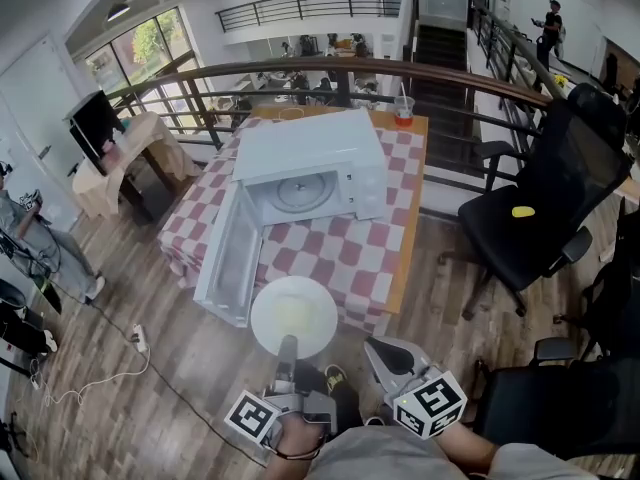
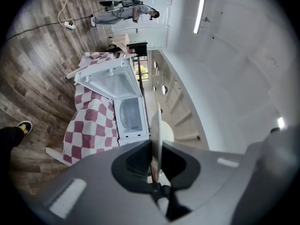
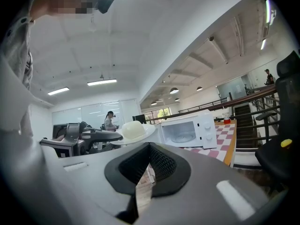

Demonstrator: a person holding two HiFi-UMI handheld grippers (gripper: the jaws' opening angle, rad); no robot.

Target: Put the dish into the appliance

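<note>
Just off the near edge of the checkered table (image 1: 335,256), the left tongs (image 1: 288,343) pinch the rim of a white plate (image 1: 293,316) before the open microwave (image 1: 310,173); the right tongs (image 1: 381,352) are pressed together, empty.

At lower centre, the left gripper (image 1: 288,344) covers the plate (image 1: 293,313)'s near rim; the bottom edge cuts off the person's torso (image 1: 392,461).

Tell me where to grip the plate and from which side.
Grip the plate at its near rim, coming level from the person's side, one jaw above and one below the edge. It lies flat with food heaped mid-plate, so only the rim is free. The left gripper holds it so.
</note>
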